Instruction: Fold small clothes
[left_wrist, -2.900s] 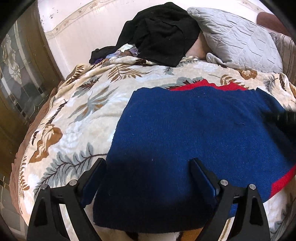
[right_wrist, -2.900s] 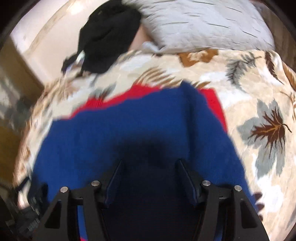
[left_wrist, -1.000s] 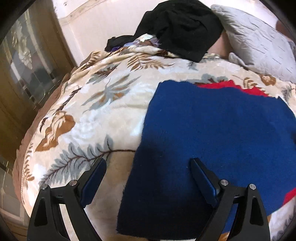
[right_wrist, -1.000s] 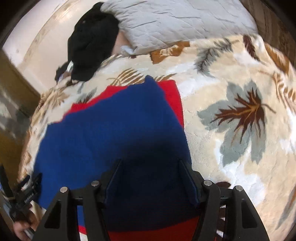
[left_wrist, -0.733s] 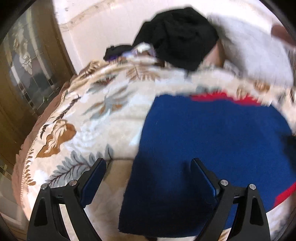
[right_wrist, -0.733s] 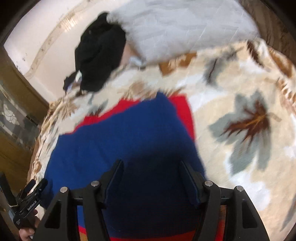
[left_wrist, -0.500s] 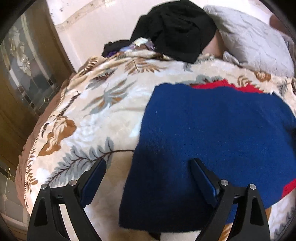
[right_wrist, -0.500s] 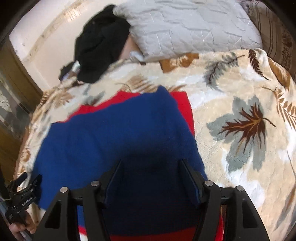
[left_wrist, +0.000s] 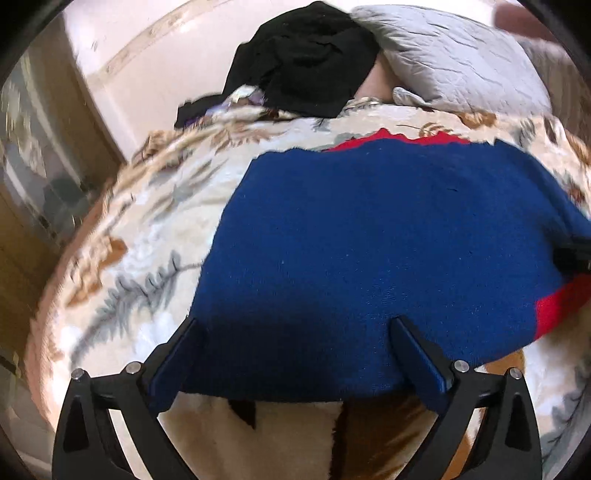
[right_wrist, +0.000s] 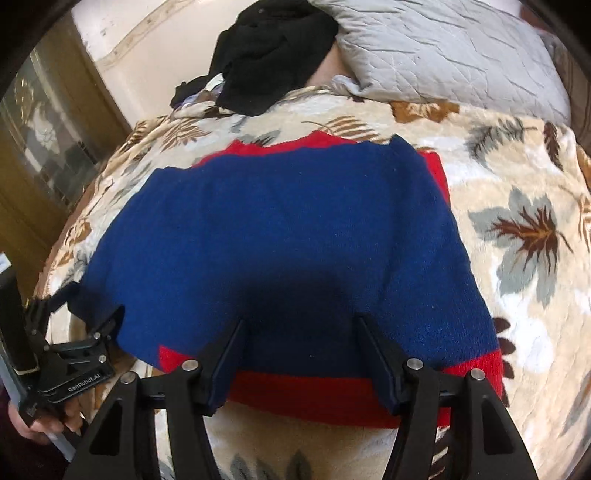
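Blue sweater (left_wrist: 369, 236) flat on the bed blanket (left_wrist: 147, 229). My left gripper (left_wrist: 295, 325) just widened, fingers spread over its near-left corner; right gripper (right_wrist: 301, 321) spread above its red hem, nothing pinched.

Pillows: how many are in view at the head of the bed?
1 for certain: the grey pillow lies at the head of the bed, right of the black clothes. A striped edge beyond it may be another, mostly out of frame.
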